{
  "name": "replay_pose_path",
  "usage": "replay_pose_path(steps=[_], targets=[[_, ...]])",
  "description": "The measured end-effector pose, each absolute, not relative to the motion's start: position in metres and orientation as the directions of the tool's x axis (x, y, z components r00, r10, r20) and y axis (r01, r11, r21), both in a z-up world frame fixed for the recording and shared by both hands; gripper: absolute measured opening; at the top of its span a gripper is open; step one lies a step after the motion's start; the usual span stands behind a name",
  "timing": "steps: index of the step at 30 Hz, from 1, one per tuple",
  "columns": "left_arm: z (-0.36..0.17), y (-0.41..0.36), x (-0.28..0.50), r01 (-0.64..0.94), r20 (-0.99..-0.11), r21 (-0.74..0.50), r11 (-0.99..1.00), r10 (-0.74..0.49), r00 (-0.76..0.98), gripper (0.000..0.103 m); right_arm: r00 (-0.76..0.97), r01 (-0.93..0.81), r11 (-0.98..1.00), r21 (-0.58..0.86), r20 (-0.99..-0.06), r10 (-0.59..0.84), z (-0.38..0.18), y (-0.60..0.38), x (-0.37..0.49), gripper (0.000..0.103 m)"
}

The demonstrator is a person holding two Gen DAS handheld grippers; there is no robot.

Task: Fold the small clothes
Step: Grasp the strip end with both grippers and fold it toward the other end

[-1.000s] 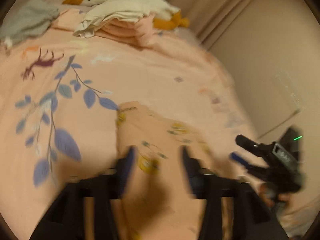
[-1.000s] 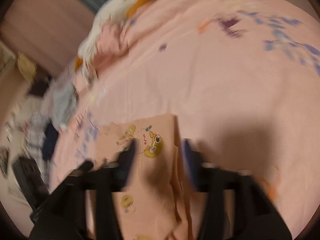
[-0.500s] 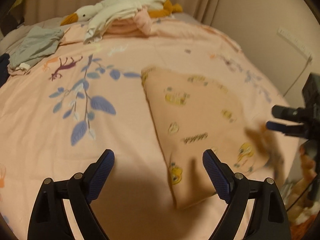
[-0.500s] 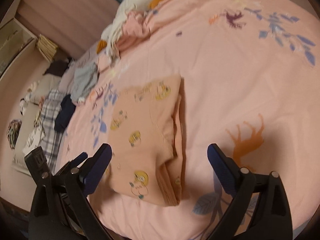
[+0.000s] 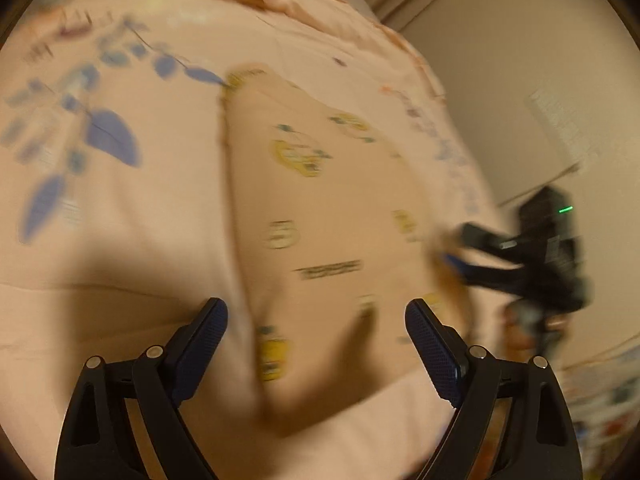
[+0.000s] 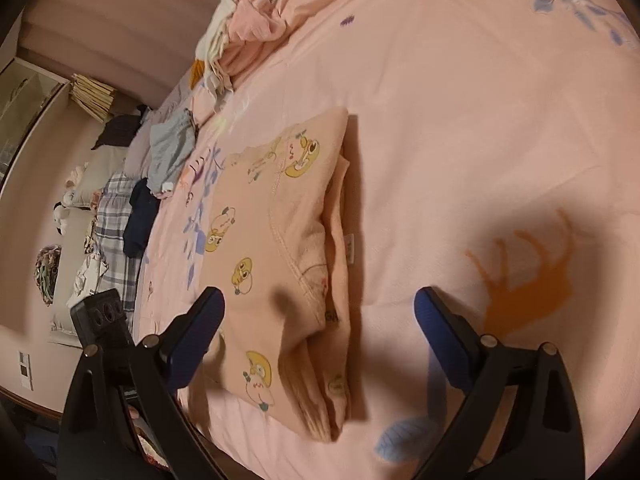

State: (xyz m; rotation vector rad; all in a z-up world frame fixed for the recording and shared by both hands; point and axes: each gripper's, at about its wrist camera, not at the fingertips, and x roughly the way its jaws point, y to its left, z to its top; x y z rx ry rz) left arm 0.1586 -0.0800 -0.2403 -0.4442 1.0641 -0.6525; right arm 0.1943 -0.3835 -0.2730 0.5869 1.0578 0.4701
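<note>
Right wrist view: right gripper (image 6: pixel 318 332) spread wide, empty, above the folded shirt's (image 6: pixel 276 248) near edge on the bed (image 6: pixel 460 120); left gripper (image 5: pixel 316 344) likewise spread. Pinching only the top layer could, I think, undo the stacked fold.

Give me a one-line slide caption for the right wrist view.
Open right gripper poised over a folded peach cartoon-print garment on the pink bedsheet.

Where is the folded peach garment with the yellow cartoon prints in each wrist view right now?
Left wrist: folded peach garment fills the centre, blurred.
Right wrist: it lies centre-left, stacked edges facing right.
Shared landmark: the blue leaf print on the sheet beside it.
</note>
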Motion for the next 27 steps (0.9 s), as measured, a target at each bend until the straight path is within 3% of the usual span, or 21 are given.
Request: replay_pose_path(steps=[2, 7, 10, 14, 19, 21, 24, 25, 27], targets=[[-0.246, -0.082, 0.169, 0.261, -0.61, -0.699, 0.665, -0.746, 0.267, 0.089, 0.399, -0.099, 0.728, 0.678, -0.643, 0.653, -0.274, -0.377, 0.201, 0.096], [-0.253, -0.089, 0.184, 0.262, -0.59, -0.731, 0.63, -0.777, 0.22, 0.093, 0.35, -0.091, 0.69, 0.718, -0.625, 0.697, -0.279, -0.36, 0.221, 0.091], [-0.257, -0.085, 0.189, 0.215, -0.554, -0.774, 0.595, -0.801, 0.226, 0.093, 0.338, -0.068, 0.682, 0.728, -0.627, 0.702, -0.285, -0.353, 0.229, 0.079], [-0.256, -0.085, 0.189, 0.201, -0.602, -0.73, 0.654, -0.753, 0.264, 0.063, 0.344, -0.068, 0.733, 0.677, -0.673, 0.654, -0.285, -0.351, 0.228, 0.06], [-0.262, -0.102, 0.194, 0.267, -0.569, -0.744, 0.613, -0.79, 0.227, 0.065, 0.344, -0.044, 0.689, 0.723, -0.636, 0.69, -0.293, -0.364, 0.23, 0.056], [-0.264, -0.101, 0.199, 0.259, -0.523, -0.787, 0.559, -0.829, 0.2, 0.075, 0.336, -0.045, 0.673, 0.739, -0.623, 0.707, -0.296, -0.367, 0.23, 0.056], [-0.272, -0.083, 0.206, 0.156, -0.443, -0.865, 0.477, -0.872, 0.208, 0.076, 0.328, -0.036, 0.645, 0.763, -0.601, 0.729, -0.299, -0.372, 0.232, 0.055], [-0.271, -0.076, 0.205, 0.128, -0.445, -0.868, 0.481, -0.865, 0.231, 0.076, 0.326, -0.033, 0.64, 0.768, -0.597, 0.733, -0.3, -0.373, 0.232, 0.055], [-0.259, -0.066, 0.201, 0.147, -0.545, -0.792, 0.592, -0.795, 0.264, 0.076, 0.32, -0.027, 0.631, 0.775, -0.592, 0.74, -0.3, -0.374, 0.232, 0.054]])
